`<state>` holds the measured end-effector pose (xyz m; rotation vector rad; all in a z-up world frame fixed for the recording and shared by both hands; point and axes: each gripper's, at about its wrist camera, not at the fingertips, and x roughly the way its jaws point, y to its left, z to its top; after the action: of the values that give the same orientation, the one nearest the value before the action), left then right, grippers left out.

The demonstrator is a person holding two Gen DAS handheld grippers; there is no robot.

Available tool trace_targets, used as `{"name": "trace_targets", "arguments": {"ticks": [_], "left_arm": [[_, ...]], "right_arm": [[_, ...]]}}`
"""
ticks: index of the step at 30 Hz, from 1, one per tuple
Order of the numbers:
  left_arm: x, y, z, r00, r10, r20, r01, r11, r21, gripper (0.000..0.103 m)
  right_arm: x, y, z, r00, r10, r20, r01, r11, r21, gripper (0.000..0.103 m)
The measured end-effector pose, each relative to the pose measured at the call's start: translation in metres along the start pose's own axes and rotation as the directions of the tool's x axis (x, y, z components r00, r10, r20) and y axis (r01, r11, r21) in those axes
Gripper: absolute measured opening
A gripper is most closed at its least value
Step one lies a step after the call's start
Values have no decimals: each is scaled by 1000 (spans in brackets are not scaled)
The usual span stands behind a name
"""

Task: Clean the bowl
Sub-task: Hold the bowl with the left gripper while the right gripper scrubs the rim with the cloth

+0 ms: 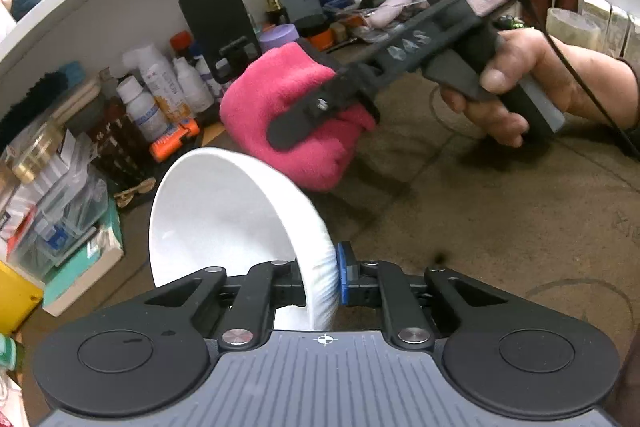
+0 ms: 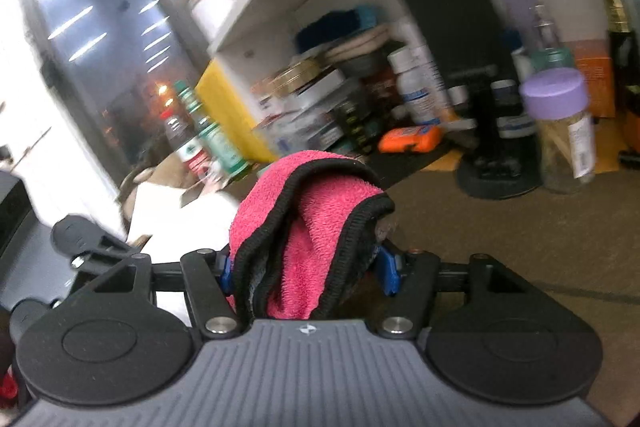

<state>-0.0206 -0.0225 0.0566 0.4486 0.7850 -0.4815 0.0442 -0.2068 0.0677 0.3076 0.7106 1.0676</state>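
White bowl [image 1: 224, 223] sits lower centre of my left view, tipped on edge, its rim pinched between my left gripper [image 1: 320, 279] jaws, which are nearly closed on the thin wall. Blue pad [image 1: 345, 277] presses the outer side. Pink cloth [image 1: 296, 115], black-edged, hangs just above the bowl's upper rim; touching or not, I cannot tell. My right gripper [image 1: 316, 107] clamps that cloth, jaws about half apart around the bunched folds, my hand [image 1: 516, 87] on its handle at right. Right view: cloth [image 2: 308, 227] fills the gap between the fingers, centre frame. Brown table [image 1: 500, 211] below; cluttered bottles [image 1: 160, 99] upper left.
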Motion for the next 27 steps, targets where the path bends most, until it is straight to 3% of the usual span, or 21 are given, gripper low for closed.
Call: {"name": "trace_targets", "arguments": {"ticks": [5,7,10,12,15,18,20,22,24,27], "left_arm": [[-4,16,-7,1000,15,24,-13,996,-89,14],[-4,22,-9,1000,11,27,-8,993,-114,14],[-3,33,-10,999,2,34,3,989,-145,14],[-2,37,-9,999,-6,36,12,988,-153,15],[-2,40,-7,999,-3,43,9,988,-154,16],[-2,39,-10,999,27,32,-22,990,-143,25],[-4,39,-13,999,44,23,-41,991,-131,47],[-5,40,-20,999,50,15,-48,991,-122,58],[-4,42,-25,998,57,1,-56,992,-115,59],[5,47,-30,997,68,-29,-70,993,-96,46]], "right_arm": [[-5,37,-1,983,184,2,-184,981,-65,63],[3,40,-3,993,120,-14,-121,988,-100,66],[23,12,-7,998,37,-50,-37,999,-7,67],[32,-2,-5,995,-73,-61,74,997,11,65],[34,-15,-2,992,-116,-51,119,992,46,64],[30,-19,-3,993,-109,-47,112,992,66,65],[28,-20,-3,993,-112,-41,115,991,74,65],[26,-21,-3,993,-112,-39,115,990,78,66],[26,-22,-3,993,-111,-39,114,990,77,66],[27,-21,-1,993,-112,-38,115,990,79,67]]}}
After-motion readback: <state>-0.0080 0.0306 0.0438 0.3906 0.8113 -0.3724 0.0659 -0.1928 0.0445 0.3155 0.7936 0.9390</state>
